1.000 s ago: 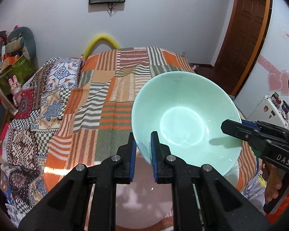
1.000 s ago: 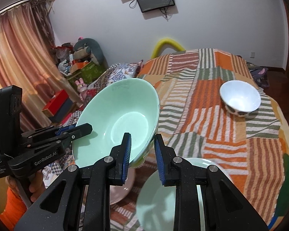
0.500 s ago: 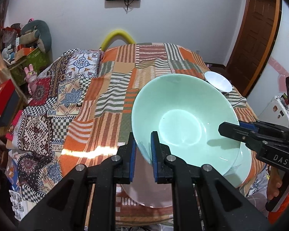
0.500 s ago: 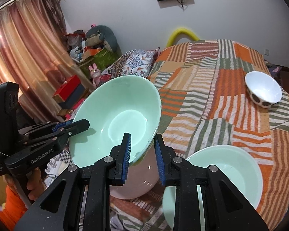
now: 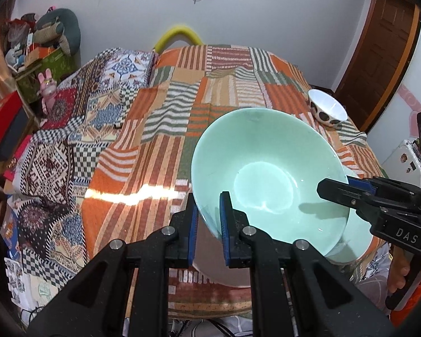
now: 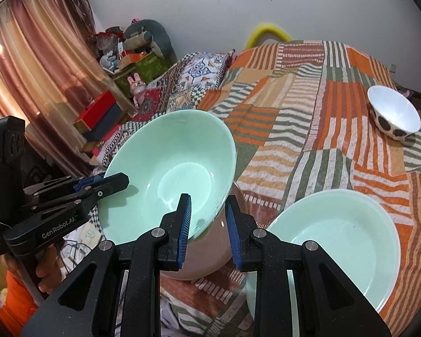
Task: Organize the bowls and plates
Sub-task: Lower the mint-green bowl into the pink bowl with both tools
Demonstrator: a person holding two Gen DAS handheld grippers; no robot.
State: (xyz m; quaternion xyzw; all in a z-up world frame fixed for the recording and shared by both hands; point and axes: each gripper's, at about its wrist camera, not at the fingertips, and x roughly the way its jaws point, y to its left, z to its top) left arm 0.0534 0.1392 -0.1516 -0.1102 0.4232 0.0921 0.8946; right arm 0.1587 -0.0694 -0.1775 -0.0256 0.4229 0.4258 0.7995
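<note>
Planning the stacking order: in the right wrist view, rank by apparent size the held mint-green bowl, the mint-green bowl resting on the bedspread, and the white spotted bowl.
The held mint-green bowl and the resting mint-green bowl look alike; nearness prevents ranking them. Smallest-looking: white spotted bowl, though farthest away.

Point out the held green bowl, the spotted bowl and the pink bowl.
Green bowl point(image 6: 182, 174), right wrist view, inside bottom.
Spotted bowl point(image 6: 394, 111), right wrist view, white inside.
Pink bowl point(image 6: 210, 255), right wrist view, outer wall under the green bowl.

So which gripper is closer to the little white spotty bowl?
Right. The right gripper grips the held green bowl on the rim nearer the spotted bowl. The left gripper clamps the opposite rim, farther away. Neither touches it.
</note>
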